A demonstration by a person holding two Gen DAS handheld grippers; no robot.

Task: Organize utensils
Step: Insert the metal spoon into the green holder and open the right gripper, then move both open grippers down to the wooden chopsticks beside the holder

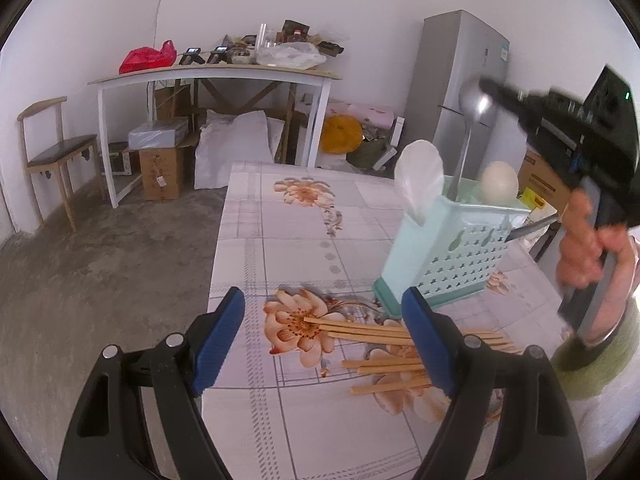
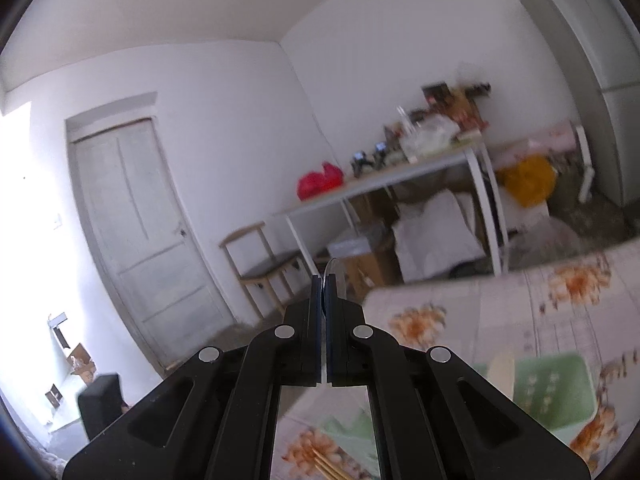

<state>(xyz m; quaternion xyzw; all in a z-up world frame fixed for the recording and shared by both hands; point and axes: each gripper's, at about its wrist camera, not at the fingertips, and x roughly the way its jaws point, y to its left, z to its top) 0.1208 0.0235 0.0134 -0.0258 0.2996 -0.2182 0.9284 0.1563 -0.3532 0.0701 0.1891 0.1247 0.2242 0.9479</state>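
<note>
In the left wrist view several wooden chopsticks lie loose on the flowered tablecloth. My left gripper hovers open over their left ends, and its right finger hides part of them. Behind them stands a pale teal perforated utensil holder with two white spoons in it. My right gripper is shut on the bowl of a metal spoon, whose handle hangs down into the holder. In the right wrist view the right gripper pinches the spoon's thin edge. The holder is blurred below it.
A person's hand with a green sleeve grips the right tool at the table's right side. Beyond the table are a cluttered white table, a wooden chair, boxes, bags and a grey fridge. A door is at the left.
</note>
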